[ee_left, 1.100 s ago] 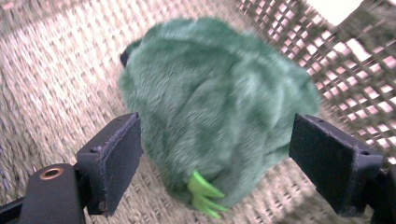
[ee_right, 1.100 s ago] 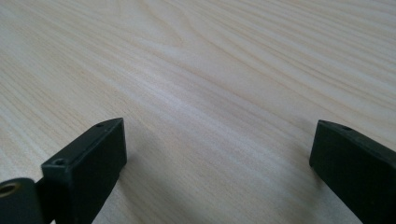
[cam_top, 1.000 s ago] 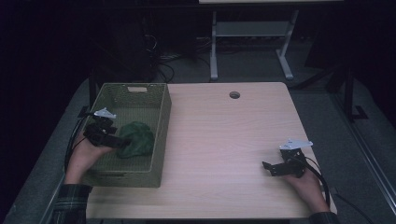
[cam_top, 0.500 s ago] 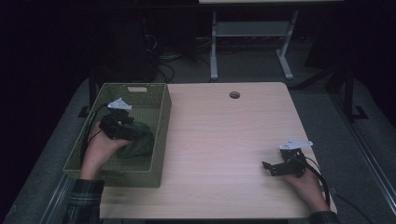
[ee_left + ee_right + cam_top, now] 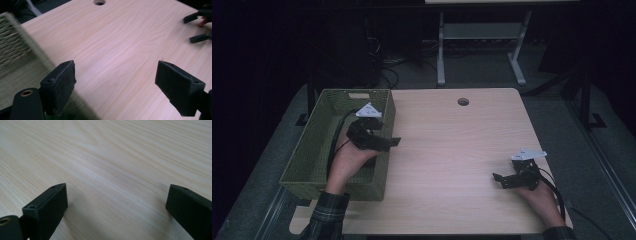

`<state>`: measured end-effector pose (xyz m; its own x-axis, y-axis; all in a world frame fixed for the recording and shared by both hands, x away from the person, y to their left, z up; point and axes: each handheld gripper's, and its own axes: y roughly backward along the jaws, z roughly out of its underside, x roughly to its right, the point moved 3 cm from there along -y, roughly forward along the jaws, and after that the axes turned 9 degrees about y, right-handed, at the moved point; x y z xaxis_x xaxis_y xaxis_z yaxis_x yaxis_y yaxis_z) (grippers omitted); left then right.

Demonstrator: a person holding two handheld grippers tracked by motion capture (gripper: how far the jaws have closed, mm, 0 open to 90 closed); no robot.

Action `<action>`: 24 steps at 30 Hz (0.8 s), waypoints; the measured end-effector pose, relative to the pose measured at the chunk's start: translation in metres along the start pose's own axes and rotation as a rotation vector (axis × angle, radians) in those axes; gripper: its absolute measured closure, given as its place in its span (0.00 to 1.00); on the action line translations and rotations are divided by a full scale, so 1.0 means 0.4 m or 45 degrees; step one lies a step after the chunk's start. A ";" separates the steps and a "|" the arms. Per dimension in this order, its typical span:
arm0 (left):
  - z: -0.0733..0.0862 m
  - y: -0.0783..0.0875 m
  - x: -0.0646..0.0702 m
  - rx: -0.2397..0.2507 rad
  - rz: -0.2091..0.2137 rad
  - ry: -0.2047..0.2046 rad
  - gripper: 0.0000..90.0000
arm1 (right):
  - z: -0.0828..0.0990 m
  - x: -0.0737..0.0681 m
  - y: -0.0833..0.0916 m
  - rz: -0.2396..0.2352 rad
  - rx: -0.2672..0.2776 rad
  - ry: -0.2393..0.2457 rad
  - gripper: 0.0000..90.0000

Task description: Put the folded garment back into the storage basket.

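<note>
The left gripper (image 5: 116, 82) is holding its jaws spread wide with nothing between them; in the left gripper view the two black pads are standing far apart over bare wood, and a sliver of green is showing at the bottom edge beside the left pad, too small to identify. In the high view this gripper (image 5: 387, 142) is hovering over the right wall of the green woven basket (image 5: 319, 145), its jaws pointing right, out toward the middle of the table (image 5: 452, 145). The left hand (image 5: 349, 162) is gripping it from inside the basket, a plaid sleeve (image 5: 328, 216) coming in from the bottom.

The basket is sitting at the table's left edge, its long axis running from the near side toward the far side, slightly tilted, with a slot handle in the far wall. Its weave is looking blurred in the left gripper view (image 5: 15, 47).

The right gripper (image 5: 116, 207) is also keeping its jaws wide apart, empty, just above the light wood grain. In the high view it (image 5: 504, 180) is resting low at the table's near right, jaws pointing left, well apart from the basket, with the right hand (image 5: 539, 195) behind it and a cable trailing back.

A round hole (image 5: 463, 101) is sitting near the table's far edge.
</note>
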<state>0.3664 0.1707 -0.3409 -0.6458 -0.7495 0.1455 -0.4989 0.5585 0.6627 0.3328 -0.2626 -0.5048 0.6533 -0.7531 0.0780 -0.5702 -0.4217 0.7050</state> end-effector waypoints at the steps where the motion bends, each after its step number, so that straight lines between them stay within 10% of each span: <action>1: -0.003 -0.019 0.025 0.005 0.019 -0.006 0.18 | 0.000 0.000 0.000 -0.001 -0.001 0.000 0.04; 14: 0.022 -0.154 0.150 0.010 0.115 -0.051 0.18 | 0.000 0.000 0.000 -0.001 0.002 0.005 0.04; 24: 0.105 -0.259 0.182 -0.007 0.129 -0.053 0.17 | 0.000 0.000 0.000 -0.001 0.002 0.006 0.04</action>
<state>0.3468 0.0731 -0.4298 -0.7161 -0.6740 0.1813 -0.4270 0.6285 0.6501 0.3330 -0.2626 -0.5048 0.6564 -0.7501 0.0807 -0.5703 -0.4234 0.7039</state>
